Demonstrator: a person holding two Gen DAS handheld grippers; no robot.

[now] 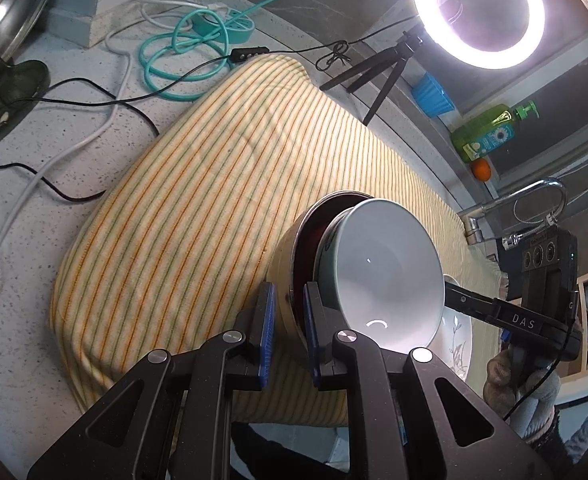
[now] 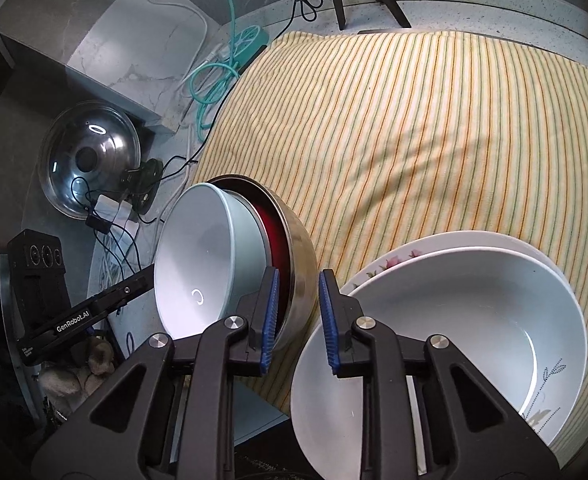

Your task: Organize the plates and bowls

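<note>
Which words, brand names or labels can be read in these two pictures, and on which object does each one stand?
"DAS" on the black body of the right tool, seen from the left wrist.
"GenRobot.AI" on the black body of the left tool, seen from the right wrist.
A small white label beside it is too small to read.
The green soap bottle has a daisy label; its text is too blurred to read.

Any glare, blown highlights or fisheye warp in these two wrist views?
Left wrist view: the ring light is blown out white at top right, and mirrors as small arcs inside the pale bowl; dark vignette at the corners. Right wrist view: the same arc glint in the bowl, plus one on the steel lid; the striped cloth bows with lens distortion. Both are sharp.
</note>
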